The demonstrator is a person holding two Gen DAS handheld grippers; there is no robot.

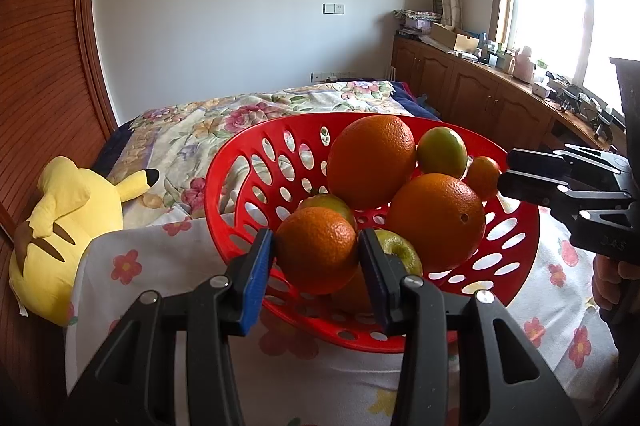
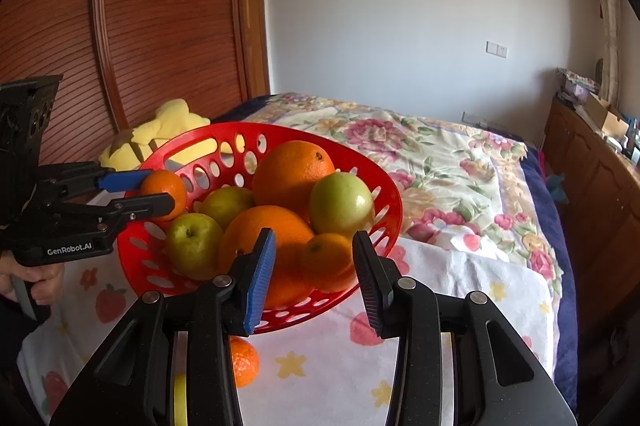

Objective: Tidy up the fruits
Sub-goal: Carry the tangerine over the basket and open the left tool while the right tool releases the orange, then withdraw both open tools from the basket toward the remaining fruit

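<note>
Now my left gripper [image 1: 318,258] has its jaws closed on a small orange [image 1: 318,250] over the near rim of the red basket [image 1: 240,162]. Round fruit, so no long axis. My right gripper [image 2: 314,266] is open around a tangerine [image 2: 328,254] in the basket.

yellow fruit [image 2: 181,400]: half hidden by hand-held gripper | loose mandarin [image 2: 245,362]: partly hidden
</note>
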